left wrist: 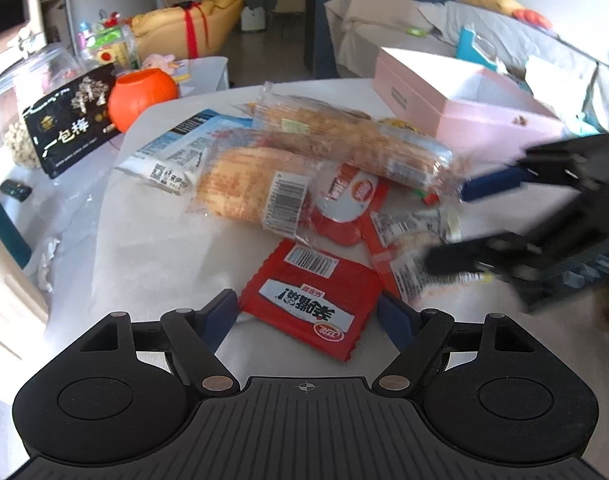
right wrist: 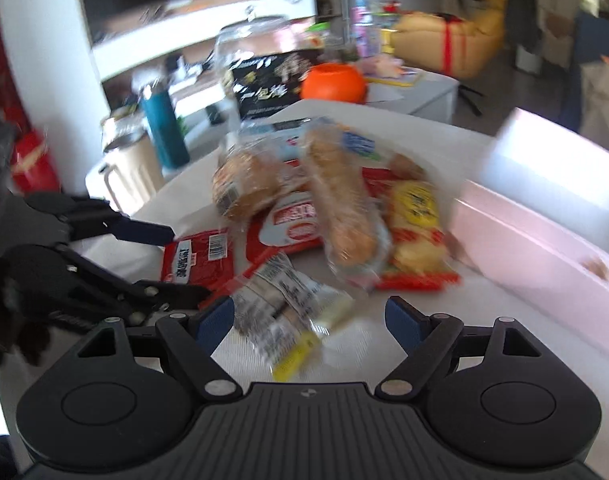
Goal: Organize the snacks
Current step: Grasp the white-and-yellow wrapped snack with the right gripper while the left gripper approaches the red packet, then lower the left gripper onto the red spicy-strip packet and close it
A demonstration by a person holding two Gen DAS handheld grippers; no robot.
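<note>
A pile of snack packets lies on the white table [left wrist: 152,248]. My left gripper [left wrist: 308,314] is open, its fingers either side of a red packet [left wrist: 304,300] that lies flat; the pads do not press it. My right gripper [right wrist: 308,316] is open too, with a clear packet with a yellow end [right wrist: 280,312] lying between its fingers. In the left wrist view the right gripper [left wrist: 452,226] hovers blurred at the pile's right edge. Two wrapped bread packs [left wrist: 256,184] [left wrist: 344,140] and a red-and-white packet [left wrist: 352,196] make up the middle of the pile.
An open pink box [left wrist: 464,120] stands at the table's far right. At the far left are an orange pumpkin tub [left wrist: 140,96], a black bag [left wrist: 72,124] and a glass jar [left wrist: 24,92]. A teal bottle [right wrist: 164,128] stands beyond the table edge.
</note>
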